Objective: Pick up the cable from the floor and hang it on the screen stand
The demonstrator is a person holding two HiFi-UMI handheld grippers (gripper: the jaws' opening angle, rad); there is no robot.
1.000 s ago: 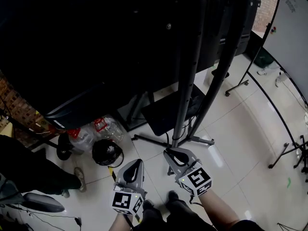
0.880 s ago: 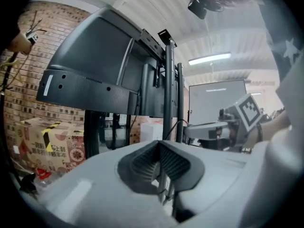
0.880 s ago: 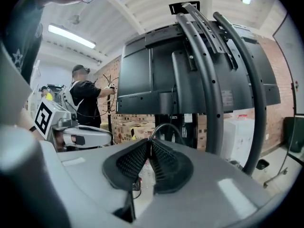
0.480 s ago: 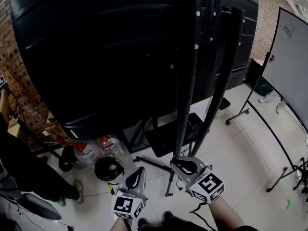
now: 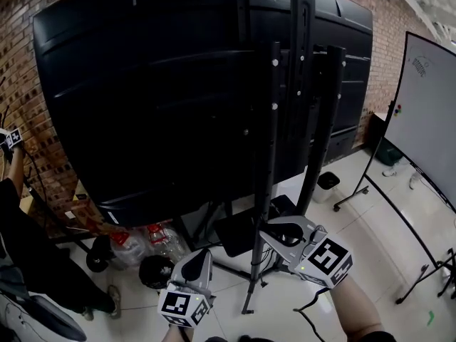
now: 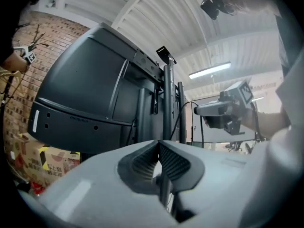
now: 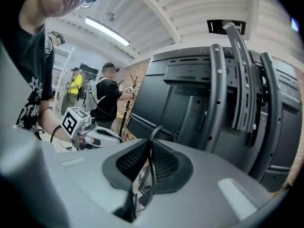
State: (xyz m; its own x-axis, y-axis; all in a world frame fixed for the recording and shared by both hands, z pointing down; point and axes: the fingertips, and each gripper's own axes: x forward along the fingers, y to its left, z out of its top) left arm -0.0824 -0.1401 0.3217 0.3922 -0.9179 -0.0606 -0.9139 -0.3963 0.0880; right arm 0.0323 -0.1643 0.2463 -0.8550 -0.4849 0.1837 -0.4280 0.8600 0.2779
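Observation:
The black screen [image 5: 157, 98] stands on a black stand with upright posts [image 5: 267, 162] just ahead of me. My right gripper [image 5: 267, 228] is raised beside the posts and shut on the thin black cable [image 7: 156, 129], which loops out above its pads; a loose stretch of it hangs under that hand [image 5: 311, 306]. My left gripper [image 5: 203, 251] sits lower and to the left, its pads closed on a dark strand. In the left gripper view the cable [image 6: 183, 113] arcs from its tips across to the right gripper [image 6: 199, 110]. The posts [image 7: 221, 94] rise close by in the right gripper view.
A whiteboard on a wheeled frame [image 5: 427, 112] stands to the right. Plastic bottles [image 5: 160, 237] and a round black object [image 5: 153, 269] lie on the floor under the screen, with a small black bin [image 5: 328, 180] behind the stand. A person [image 5: 21, 255] is at the left.
Both grippers have risen with the cable, the right one more and rolling as it went. The head view has tipped up, so the screen's back and the posts now fill it.

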